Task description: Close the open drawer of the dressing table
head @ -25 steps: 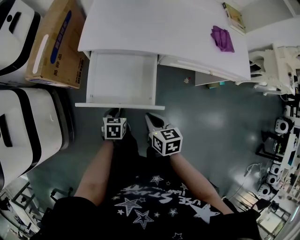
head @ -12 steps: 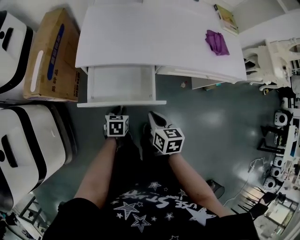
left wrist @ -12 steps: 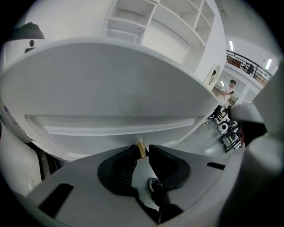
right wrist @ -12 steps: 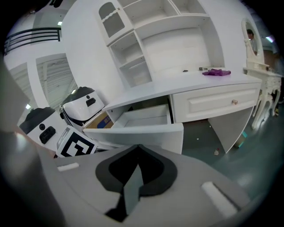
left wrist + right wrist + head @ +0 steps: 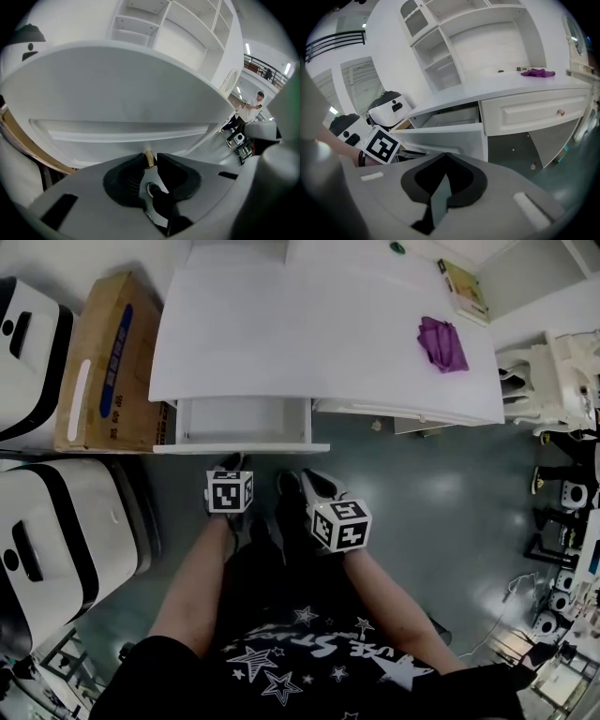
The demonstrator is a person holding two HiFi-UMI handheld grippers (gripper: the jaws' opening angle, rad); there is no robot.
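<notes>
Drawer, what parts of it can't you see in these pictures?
- Head view: the tabletop hides the back of the drawer.
- Head view: the left gripper covers the knob.
- Left gripper view: the front panel blocks the drawer's inside.

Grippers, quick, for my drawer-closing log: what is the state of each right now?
Left gripper: closed on the brass knob of the drawer.
Right gripper: closed, holding nothing.

Light was bright and even (soft glare on the glossy grey floor [image 5: 448, 488]); fisheye edges curved, corners darkened.
</notes>
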